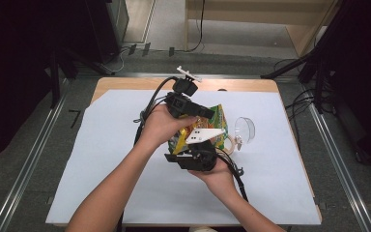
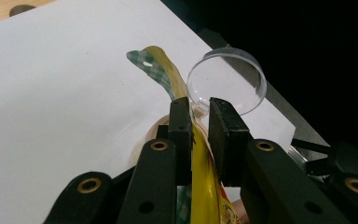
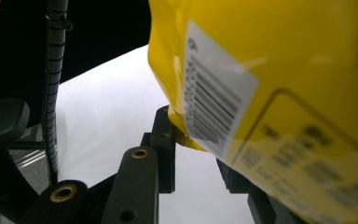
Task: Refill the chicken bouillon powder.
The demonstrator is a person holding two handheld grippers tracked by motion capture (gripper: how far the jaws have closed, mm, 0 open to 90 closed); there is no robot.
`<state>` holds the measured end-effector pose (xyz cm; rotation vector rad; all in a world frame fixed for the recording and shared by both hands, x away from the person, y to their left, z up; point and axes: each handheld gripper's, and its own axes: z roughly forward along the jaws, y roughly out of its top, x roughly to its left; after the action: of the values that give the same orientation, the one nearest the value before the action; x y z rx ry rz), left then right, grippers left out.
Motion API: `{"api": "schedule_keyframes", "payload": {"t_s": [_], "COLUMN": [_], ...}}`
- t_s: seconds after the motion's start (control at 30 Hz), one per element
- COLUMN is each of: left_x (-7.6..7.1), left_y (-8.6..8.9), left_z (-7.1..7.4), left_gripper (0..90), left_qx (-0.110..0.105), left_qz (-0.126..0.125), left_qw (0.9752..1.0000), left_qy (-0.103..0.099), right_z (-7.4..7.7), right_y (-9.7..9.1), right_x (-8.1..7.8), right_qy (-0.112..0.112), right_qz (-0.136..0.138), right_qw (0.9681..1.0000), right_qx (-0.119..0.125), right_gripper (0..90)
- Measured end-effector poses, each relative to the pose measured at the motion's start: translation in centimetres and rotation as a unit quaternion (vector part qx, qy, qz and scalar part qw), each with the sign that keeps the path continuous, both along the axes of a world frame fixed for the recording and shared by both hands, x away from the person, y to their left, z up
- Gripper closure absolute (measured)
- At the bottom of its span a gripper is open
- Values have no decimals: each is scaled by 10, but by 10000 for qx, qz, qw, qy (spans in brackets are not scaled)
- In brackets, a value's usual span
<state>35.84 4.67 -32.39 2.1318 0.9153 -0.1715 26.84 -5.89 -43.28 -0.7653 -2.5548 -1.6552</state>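
Both claws are gripping a yellow bag [image 1: 212, 126] above the counter [image 1: 101, 145]. The left claw [image 2: 199, 122] is pinching its crinkled edge with green-checked trim; the right claw [image 3: 193, 149] is clamping the glossy side bearing a white barcode label. A clear cup [image 1: 245, 129] is lying just beside it.

In the right gripper view, the glossy yellow plastic snack bag [image 3: 279, 93] runs off the top and right edges, its printed text too blurred to read, and it hides one black jaw. In the high view, the person's hands and the grippers cover much of the bag. The round clear plastic cup [image 2: 227, 79] is partly hidden behind the jaws in the left gripper view.
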Motion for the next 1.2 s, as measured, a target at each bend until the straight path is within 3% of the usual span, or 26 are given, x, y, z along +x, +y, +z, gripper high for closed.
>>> {"api": "schedule_keyframes", "payload": {"t_s": [1.2], "left_x": [5], "left_y": [0], "left_z": [-3], "left_gripper": [792], "left_qx": [-148], "left_qz": [1], "left_qw": [9998], "left_qy": [95], "right_z": [1], "right_y": [-1], "right_x": [1], "right_qy": [76], "right_qz": [-45], "right_qw": [9999], "right_qx": [-49], "right_gripper": [719]}}
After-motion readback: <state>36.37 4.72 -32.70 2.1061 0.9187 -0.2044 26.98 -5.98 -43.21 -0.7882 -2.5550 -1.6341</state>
